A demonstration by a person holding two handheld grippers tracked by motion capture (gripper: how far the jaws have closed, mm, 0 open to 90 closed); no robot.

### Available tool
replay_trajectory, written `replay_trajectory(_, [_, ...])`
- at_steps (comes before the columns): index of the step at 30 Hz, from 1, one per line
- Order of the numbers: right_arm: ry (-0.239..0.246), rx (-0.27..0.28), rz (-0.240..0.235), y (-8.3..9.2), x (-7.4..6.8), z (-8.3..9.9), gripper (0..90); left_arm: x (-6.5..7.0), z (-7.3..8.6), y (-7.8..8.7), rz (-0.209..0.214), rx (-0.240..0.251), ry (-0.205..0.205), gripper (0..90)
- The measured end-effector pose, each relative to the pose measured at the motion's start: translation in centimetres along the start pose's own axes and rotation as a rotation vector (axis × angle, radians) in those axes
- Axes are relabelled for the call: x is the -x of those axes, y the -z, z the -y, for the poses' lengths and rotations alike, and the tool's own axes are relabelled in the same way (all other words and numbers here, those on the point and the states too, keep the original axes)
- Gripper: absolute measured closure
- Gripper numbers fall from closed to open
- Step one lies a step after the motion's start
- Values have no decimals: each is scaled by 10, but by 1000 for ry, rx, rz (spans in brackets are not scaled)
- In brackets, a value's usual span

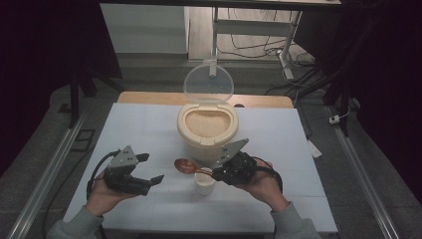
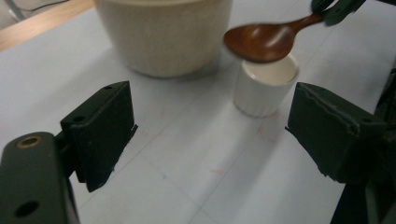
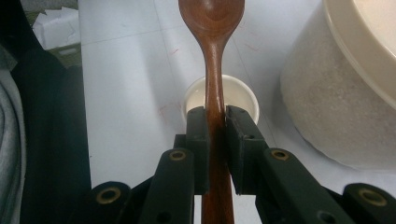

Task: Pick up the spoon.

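A wooden spoon (image 3: 212, 56) is pinched by its handle between the 2 jaws of the right gripper (image 1: 215, 173), which are pressed against it from both sides. The spoon is held about level, its handle passing over a small white cup (image 1: 204, 183) and its bowl reaching beyond the cup's rim; in the high view the bowl points to the left. The cup stands on the white table (image 1: 149, 129), just in front of a cream container (image 1: 207, 130) filled with pale grain, whose clear lid (image 1: 208, 82) is stood open behind it. The left gripper (image 1: 149, 170) is held above the table to the left of the cup, its jaws spread wide with nothing between them.
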State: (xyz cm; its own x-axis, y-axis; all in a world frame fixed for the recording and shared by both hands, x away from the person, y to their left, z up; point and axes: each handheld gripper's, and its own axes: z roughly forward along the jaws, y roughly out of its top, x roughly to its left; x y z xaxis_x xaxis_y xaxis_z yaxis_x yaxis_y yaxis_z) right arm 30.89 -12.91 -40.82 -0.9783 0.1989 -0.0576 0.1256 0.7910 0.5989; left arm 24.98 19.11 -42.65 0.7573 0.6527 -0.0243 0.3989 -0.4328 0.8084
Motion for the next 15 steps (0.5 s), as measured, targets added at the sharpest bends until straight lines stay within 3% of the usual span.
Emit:
replay_trajectory(8, [27, -9, 0, -4, -5, -5, 798, 22, -36, -11, 63, -6, -115, 175])
replay_trajectory(15, [59, -8, -6, -6, -13, -11, 798, 37, -53, -32, 119, -89, -201, 206])
